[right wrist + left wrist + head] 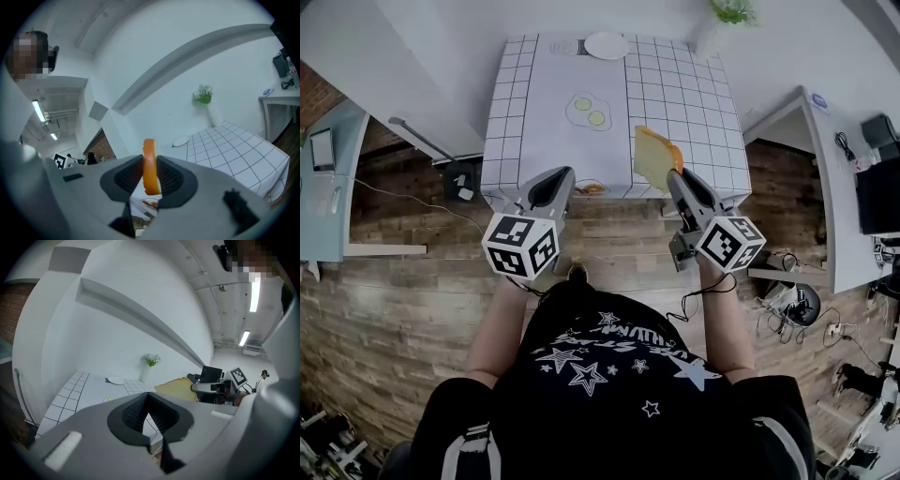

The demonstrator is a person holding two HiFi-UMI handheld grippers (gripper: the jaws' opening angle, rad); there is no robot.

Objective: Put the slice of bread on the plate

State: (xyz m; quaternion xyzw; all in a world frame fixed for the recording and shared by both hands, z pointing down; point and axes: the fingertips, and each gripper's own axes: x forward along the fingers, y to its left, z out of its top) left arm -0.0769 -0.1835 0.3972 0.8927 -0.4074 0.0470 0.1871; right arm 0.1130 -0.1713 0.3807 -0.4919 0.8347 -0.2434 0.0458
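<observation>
A white table (675, 84) with a grid-lined cloth fills the far middle of the scene. The left gripper (565, 175) hovers at its near edge, jaws pressed together at the tips with nothing between them. The right gripper (674, 174) pinches the slice of bread (654, 155), held on edge over the table's near right part. Two fried eggs (586, 111) lie mid-table. The plate (607, 45) sits at the far edge, well apart from the bread.

Flower vase (146, 373), gridded table (675, 103), wooden floor (412, 309)
</observation>
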